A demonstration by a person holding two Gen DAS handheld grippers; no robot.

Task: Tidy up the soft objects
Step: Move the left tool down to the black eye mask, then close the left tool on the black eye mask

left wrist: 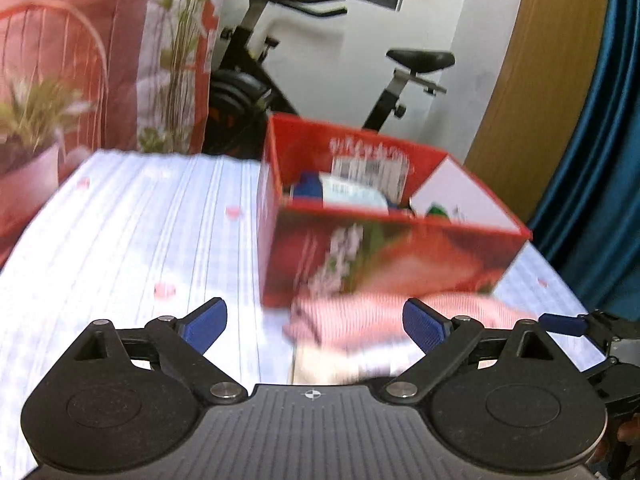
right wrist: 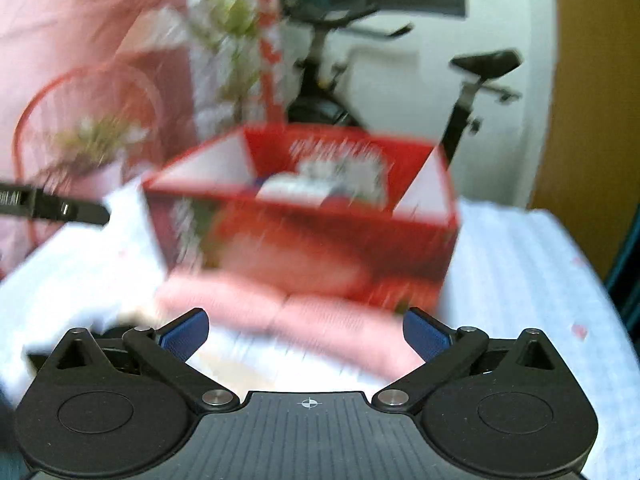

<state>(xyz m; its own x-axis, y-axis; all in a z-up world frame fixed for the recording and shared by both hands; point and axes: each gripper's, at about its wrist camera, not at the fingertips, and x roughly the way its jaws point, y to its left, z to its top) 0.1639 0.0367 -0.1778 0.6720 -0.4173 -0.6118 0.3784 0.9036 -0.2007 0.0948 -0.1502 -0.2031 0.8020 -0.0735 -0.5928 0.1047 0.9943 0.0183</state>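
Striped tablecloth (left wrist: 132,216), red box (left wrist: 384,256) holding packets (blurred), pink cloth (left wrist: 360,320) in front, both claws (left wrist: 316,320) (right wrist: 304,332) wide, empty

Left gripper (left wrist: 315,322) and right gripper (right wrist: 306,334), black linkage arms, blue ribbed pads, silver pivot screws, ridged grey base

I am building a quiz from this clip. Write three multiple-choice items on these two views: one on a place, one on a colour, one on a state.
1. Where does the pink folded cloth lie?
A. inside the box
B. on the table before the box
C. on the bike saddle

2. What colour is the box outside?
A. red
B. green
C. black

3. How do the jaws of the left gripper stand?
A. shut on the cloth
B. shut on nothing
C. open

Key: 1 B, it rests against the box's near wall; 2 A, red walls; 3 C, blue pads stand far apart.
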